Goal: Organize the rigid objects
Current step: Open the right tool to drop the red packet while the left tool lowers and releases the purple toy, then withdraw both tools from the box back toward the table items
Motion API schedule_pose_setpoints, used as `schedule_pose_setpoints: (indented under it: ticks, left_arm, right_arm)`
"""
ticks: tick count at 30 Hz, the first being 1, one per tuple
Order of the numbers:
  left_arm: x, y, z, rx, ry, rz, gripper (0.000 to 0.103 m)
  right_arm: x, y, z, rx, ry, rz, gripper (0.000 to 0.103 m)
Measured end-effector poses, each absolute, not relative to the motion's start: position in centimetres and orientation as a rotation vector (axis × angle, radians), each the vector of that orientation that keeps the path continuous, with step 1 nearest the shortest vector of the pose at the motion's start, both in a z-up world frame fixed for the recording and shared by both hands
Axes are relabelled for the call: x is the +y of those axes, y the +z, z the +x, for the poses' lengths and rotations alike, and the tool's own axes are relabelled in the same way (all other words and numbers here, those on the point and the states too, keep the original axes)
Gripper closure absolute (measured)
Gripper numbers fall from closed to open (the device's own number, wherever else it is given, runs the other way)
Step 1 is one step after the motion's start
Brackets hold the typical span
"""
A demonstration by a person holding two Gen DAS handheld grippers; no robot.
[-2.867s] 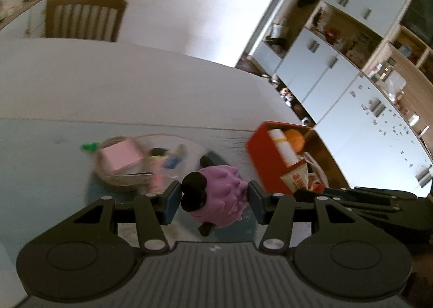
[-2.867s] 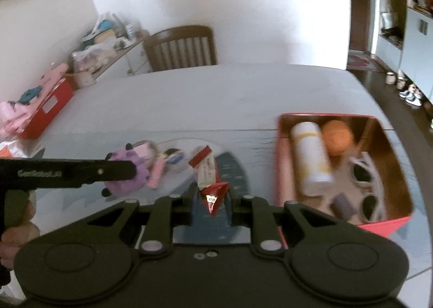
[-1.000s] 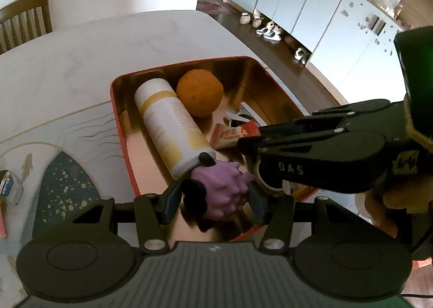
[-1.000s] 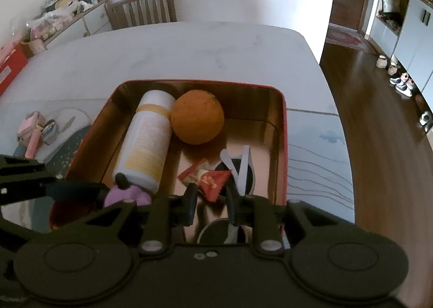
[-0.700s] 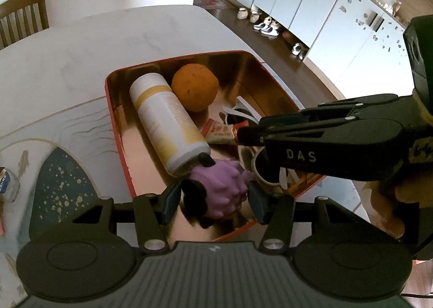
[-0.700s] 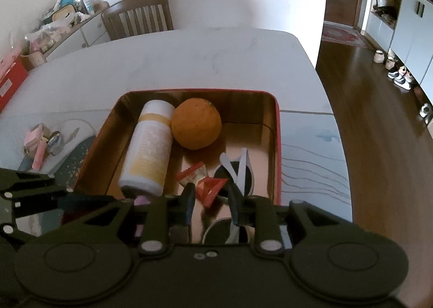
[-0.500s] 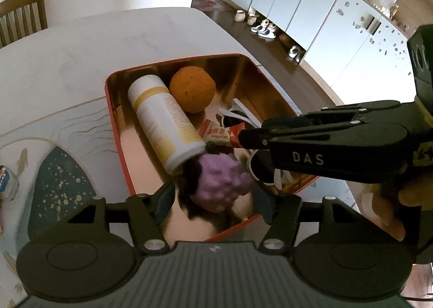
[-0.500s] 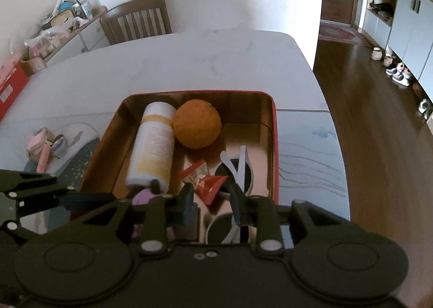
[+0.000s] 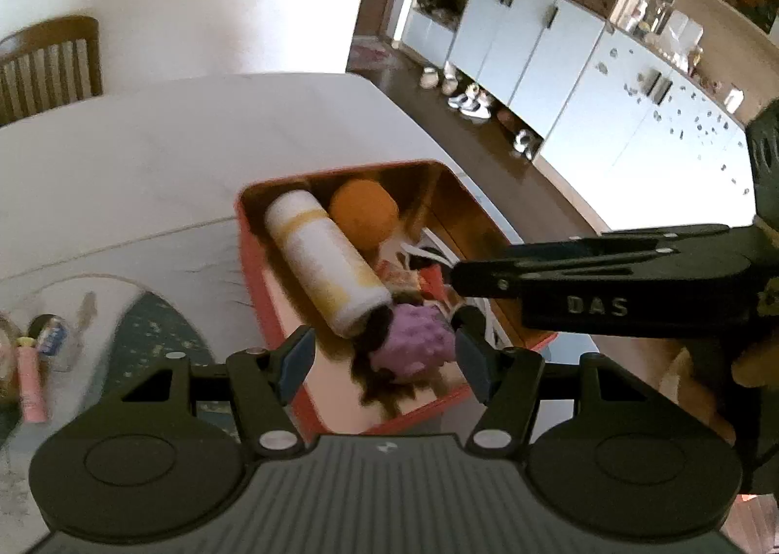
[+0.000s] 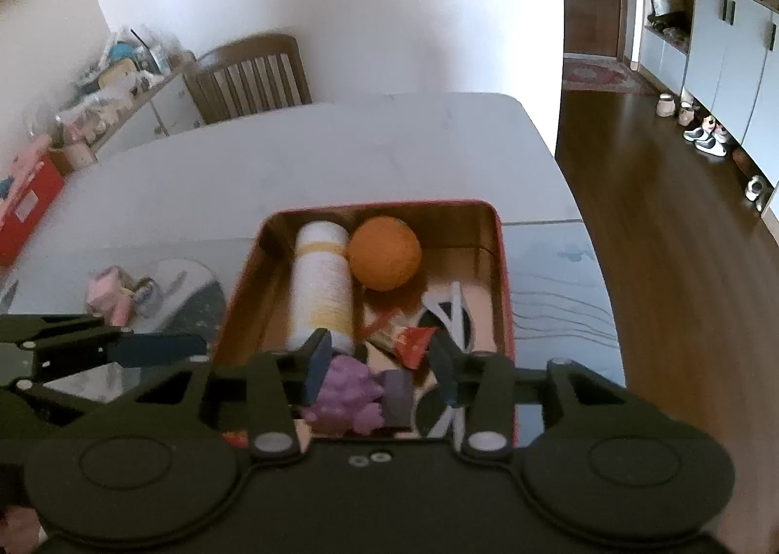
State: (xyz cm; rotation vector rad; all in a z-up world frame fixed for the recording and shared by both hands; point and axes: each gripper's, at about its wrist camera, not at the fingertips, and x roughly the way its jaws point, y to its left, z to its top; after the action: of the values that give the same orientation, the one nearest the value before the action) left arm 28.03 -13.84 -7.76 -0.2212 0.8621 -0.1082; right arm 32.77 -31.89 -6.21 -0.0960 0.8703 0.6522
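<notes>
In the left wrist view, the left hand-held gripper filled the bottom of the frame. Its jaws were spread wide and had just been opening, and nothing was pinched between them. The purple toy lay below the gap, free of both pads, in the near end of the red tin. The right hand-held gripper reached in from the right edge and hung over the tin, hiding part of what lay inside.

In the right wrist view, the right hand-held gripper sat at the bottom middle. Its jaws were partly spread and had just been opening. The red snack packet lay in the tin just past the gap, and no pad pressed on it. The purple toy showed low in the gap, next to a small dark block. White sunglasses lay along the right side of the tin.

Further in, a white and yellow bottle lay on its side, touching the orange ball at the far end of the tin. The tin stood on the pale worktop.

At the middle left of the right wrist view, a few small things sat in a bunch on a patterned mat, well apart from the tin. They were too blurry to name.

Beyond the worktop, a wooden chair stood at the upper left. White cupboards and some shoes on the dark floor filled the upper right of the left wrist view.
</notes>
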Motion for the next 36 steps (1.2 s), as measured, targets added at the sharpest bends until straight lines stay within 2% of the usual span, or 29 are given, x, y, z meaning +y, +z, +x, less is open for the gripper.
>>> schedule_pose_setpoints:
  ticks: [2, 9, 21, 26, 36]
  left_arm:
    - [-13.1, -7.3, 27.4, 0.845, -0.098, -0.231, 0.040]
    - [-10.2, -6.0, 25.0, 0.799, -0.067, -0.250, 0.040]
    - [-2.6, -5.3, 20.9, 0.744, 0.041, -0.283, 0.022]
    - [0.7, -5.3, 19.5, 0.731, 0.080, -0.287, 0.020]
    - [6.7, -7.5, 17.8, 0.760, 0.157, -0.295, 0.020]
  right_arm:
    - [-31.6, -5.7, 32.1, 0.857, 0.647, -0.088, 0.049]
    - [-29.7, -4.7, 30.0, 0.826, 0.657, -0.068, 0.038]
    - [-23.9, -4.4, 26.1, 0.793, 0.704, -0.064, 0.018]
    - [-21.3, -4.6, 24.9, 0.779, 0.730, -0.056, 0.005]
    - [-15.7, -6.1, 23.2, 0.778, 0.760, -0.126, 0.000]
